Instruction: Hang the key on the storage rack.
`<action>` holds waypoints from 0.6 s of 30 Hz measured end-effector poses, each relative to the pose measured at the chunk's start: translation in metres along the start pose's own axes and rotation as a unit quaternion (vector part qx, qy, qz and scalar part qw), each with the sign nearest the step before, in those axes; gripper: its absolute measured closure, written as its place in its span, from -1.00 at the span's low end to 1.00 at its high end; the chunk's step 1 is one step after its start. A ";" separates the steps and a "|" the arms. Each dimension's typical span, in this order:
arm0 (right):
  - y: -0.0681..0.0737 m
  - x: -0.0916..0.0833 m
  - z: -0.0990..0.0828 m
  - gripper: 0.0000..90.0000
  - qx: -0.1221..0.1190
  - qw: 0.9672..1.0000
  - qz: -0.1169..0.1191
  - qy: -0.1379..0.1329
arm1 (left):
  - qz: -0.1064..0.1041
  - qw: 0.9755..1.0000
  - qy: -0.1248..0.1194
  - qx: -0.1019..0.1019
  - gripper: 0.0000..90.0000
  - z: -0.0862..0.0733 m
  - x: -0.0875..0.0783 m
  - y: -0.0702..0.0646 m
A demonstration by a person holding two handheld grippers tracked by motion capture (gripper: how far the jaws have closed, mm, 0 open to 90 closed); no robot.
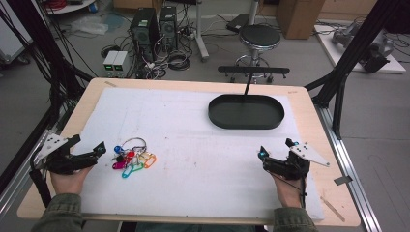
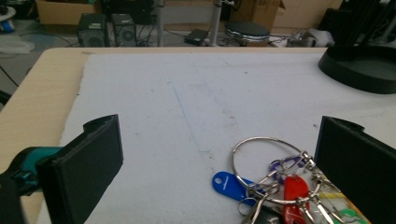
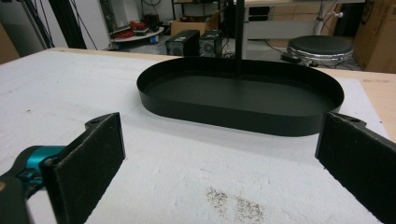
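- Left gripper view: the left gripper [image 2: 219, 158] stands with jaws apart, the key bunch [image 2: 275, 186] lying on the white mat [image 2: 154, 107] just ahead, untouched.
- Reaching looks under way; next, close on the ring.
- Right gripper view: the right gripper [image 3: 219, 163], jaws spread and empty, faces the black tray's [image 3: 233, 114] inside, seen clearer than from the high view.

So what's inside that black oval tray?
The black oval tray holds nothing loose, just its bare dark floor and a thin upright black post rising from the back. Its near wall hides the closest strip of floor.
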State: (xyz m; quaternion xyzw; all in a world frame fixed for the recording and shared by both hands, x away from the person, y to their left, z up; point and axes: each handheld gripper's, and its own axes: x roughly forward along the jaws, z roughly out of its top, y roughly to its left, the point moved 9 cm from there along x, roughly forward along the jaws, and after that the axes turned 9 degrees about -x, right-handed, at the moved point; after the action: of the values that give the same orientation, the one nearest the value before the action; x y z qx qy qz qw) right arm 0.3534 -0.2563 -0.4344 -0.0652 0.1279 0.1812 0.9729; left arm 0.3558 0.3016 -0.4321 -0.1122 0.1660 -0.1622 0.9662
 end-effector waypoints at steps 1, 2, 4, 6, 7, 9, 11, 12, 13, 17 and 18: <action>0.000 0.000 0.000 -0.99 0.001 1.000 0.000 -0.002 | -0.009 1.000 -0.001 -0.006 -0.96 0.001 0.000 -0.003; 0.000 0.000 0.000 -0.99 -0.001 1.000 -0.001 -0.002 | -0.010 1.000 -0.003 -0.005 -0.96 0.002 0.000 -0.004; -0.001 0.000 0.000 -0.99 -0.002 1.000 -0.002 -0.001 | -0.015 1.000 -0.003 -0.002 -0.96 0.004 0.000 -0.008; -0.001 0.001 -0.001 -0.99 0.001 1.000 0.001 0.003 | -0.020 1.000 -0.002 0.004 -0.96 0.004 0.001 -0.012; 0.000 0.001 -0.002 -0.99 0.003 1.000 0.004 0.008 | -0.024 1.000 0.002 0.007 -0.96 0.004 0.002 -0.015; 0.000 0.002 -0.002 -0.99 0.001 1.000 0.004 0.008 | -0.027 1.000 0.006 0.012 -0.96 0.003 0.004 -0.019; 0.000 0.002 -0.002 -0.99 0.000 1.000 0.004 0.009 | -0.027 0.999 0.010 0.019 -0.96 0.003 0.005 -0.021; 0.000 0.002 -0.002 -0.99 0.000 1.000 0.004 0.009 | -0.028 0.999 0.012 0.024 -0.96 0.003 0.006 -0.023; 0.000 0.002 -0.002 -0.99 0.001 1.000 0.004 0.008 | -0.029 0.999 0.018 0.037 -0.96 0.002 0.008 -0.026; -0.001 0.001 -0.002 -0.99 0.005 1.000 0.002 0.009 | -0.027 0.998 0.030 0.053 -0.96 -0.001 0.012 -0.032; -0.001 0.001 -0.003 -0.99 0.005 1.000 0.003 0.011 | -0.028 0.997 0.032 0.059 -0.96 -0.001 0.013 -0.034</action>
State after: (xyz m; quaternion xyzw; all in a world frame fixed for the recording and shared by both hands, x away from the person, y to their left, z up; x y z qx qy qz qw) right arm 0.3536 -0.2570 -0.4371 -0.0621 0.1392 0.1829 0.9712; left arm 0.3578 0.2659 -0.4277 -0.0548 0.1839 -0.2017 0.9605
